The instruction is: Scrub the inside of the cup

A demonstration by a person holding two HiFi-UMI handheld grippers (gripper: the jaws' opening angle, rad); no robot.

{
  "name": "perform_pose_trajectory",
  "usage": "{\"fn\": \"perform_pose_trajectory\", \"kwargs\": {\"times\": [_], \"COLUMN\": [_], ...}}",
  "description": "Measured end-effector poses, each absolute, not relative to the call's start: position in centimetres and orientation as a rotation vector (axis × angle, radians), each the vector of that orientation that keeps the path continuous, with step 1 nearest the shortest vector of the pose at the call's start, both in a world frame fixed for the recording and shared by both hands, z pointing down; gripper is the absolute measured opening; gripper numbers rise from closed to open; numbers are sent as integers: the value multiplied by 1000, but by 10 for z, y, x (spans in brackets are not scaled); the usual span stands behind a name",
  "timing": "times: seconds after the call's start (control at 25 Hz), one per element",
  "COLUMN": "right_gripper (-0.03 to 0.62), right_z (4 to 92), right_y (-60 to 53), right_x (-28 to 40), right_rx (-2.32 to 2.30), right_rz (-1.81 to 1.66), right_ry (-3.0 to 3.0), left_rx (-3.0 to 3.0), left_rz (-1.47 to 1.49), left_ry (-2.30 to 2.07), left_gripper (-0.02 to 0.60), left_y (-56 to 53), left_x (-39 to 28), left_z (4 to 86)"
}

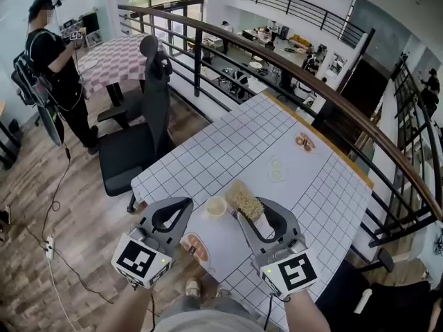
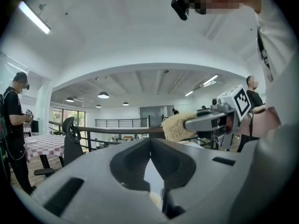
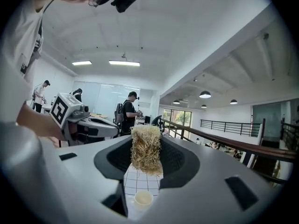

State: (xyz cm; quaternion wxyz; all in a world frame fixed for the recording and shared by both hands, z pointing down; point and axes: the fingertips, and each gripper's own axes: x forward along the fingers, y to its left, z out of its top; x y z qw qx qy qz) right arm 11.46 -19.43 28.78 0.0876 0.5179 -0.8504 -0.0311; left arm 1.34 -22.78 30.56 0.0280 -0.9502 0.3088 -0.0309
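Observation:
A small cream cup [image 1: 216, 206] stands upright on the grid-patterned table [image 1: 228, 151], near its front end; in the right gripper view the cup [image 3: 143, 199] shows below the jaws. My right gripper [image 1: 242, 213] is held above the table, shut on a straw-coloured loofah scrubber [image 1: 243, 198], which sticks up between the jaws [image 3: 146, 155]. My left gripper [image 1: 187, 203] hangs beside it to the left of the cup, shut with nothing in it; its tips meet [image 2: 150, 141]. Neither gripper touches the cup. From the left gripper view, the scrubber [image 2: 177, 127] shows in the right gripper.
An oval dish [image 1: 196, 247] lies at the table's near edge; pale round pieces [image 1: 275, 171] and a pinkish item [image 1: 304, 142] lie farther along. A black office chair [image 1: 149, 130] stands left of the table, a railing [image 1: 277, 68] runs behind it, and a person [image 1: 52, 68] stands far left.

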Motion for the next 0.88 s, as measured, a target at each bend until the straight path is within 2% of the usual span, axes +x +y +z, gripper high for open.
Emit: {"fn": "perform_pose_trajectory", "kwargs": {"times": [0.32,0.88], "right_gripper": [152,150], "right_z": [260,281], "right_y": [-150,-101], "right_x": [106,93], "right_rx": [1670,1716], "right_rz": [-167,-34], "right_ry": [-2567,-2600], "left_rx": [-2878,-2956], "left_rz": [-20,-18], "left_ry": [870,870], "left_gripper": [12,12], "left_y": [-176,-140], "left_x": [7,9], "left_z": [255,285]}}
